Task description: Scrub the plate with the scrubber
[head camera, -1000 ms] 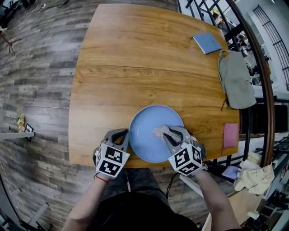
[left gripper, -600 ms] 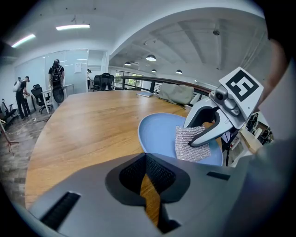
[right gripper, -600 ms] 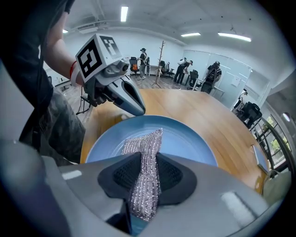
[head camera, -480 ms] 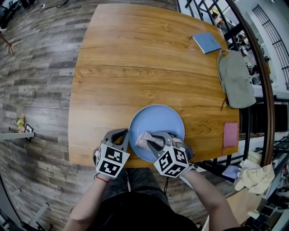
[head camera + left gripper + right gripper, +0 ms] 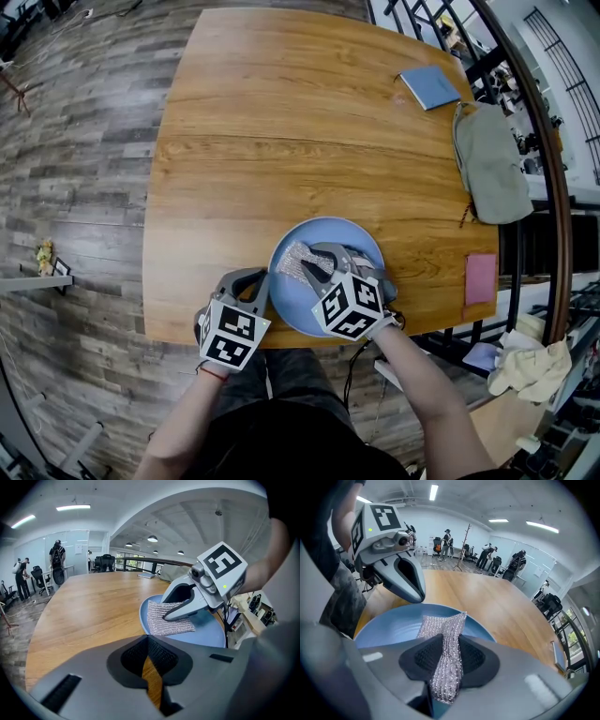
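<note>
The print in sight is the black-and-white square markers on the cubes (image 5: pixel 232 335), one cube on each of the two grippers. One blue plate (image 5: pixel 289 305) sits at the near edge of the wooden bench (image 5: pixel 281 112), and one silvery mesh scrubber (image 5: pixel 296 258) lies on its left part. The right gripper (image 5: pixel 312 257) has its jaws closed on the scrubber: its own view shows the mesh pinched between the pads, the free end spread on the plate. The left gripper (image 5: pixel 260 278) has its jaws closed on nothing, the tips just beside the plate's left rim; whether they touch it cannot be told. Three more things lie along the bench's right side, well apart from the plate: a blue pad (image 5: pixel 429 88), a grey-green bag (image 5: pixel 492 164) and a pink square (image 5: pixel 479 279). The pink square shows in the head view only. The gripper views alone show the room beyond: ceiling lights (image 5: pixel 541 525) and several people (image 5: pixel 487 555) standing far off.
</note>
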`<state>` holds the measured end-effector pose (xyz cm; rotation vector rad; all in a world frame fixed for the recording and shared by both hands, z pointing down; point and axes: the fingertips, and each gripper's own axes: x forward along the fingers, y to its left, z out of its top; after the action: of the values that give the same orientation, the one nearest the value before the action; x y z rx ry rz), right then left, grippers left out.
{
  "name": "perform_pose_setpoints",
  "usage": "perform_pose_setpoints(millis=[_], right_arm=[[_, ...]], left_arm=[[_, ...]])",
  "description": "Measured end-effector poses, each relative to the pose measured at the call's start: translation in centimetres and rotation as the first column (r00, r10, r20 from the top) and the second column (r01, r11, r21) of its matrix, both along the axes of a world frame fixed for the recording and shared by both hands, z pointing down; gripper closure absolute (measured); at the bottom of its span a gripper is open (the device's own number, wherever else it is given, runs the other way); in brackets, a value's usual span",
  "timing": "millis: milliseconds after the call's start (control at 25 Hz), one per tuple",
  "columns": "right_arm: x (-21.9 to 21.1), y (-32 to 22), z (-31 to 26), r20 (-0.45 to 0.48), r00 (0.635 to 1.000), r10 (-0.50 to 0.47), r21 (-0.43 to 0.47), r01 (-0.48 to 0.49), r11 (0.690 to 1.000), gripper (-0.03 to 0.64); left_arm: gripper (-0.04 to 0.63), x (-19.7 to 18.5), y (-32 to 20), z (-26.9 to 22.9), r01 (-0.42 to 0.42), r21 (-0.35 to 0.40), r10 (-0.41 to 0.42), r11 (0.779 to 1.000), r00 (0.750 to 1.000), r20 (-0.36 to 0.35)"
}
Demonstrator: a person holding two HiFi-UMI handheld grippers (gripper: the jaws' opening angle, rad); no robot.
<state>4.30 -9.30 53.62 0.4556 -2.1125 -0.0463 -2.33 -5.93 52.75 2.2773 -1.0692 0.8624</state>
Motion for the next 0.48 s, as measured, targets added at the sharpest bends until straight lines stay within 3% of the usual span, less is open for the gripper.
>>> perform_pose_setpoints(millis=[480], right_arm=[[5.8,-3.8,-0.4,-0.010,0.982,0.190,0.100,-0.188,0.977,0.508]], left_arm=[[0.600,0.0,0.1,0.0,0.000,0.000,0.000,1.000,1.000,-0.003]])
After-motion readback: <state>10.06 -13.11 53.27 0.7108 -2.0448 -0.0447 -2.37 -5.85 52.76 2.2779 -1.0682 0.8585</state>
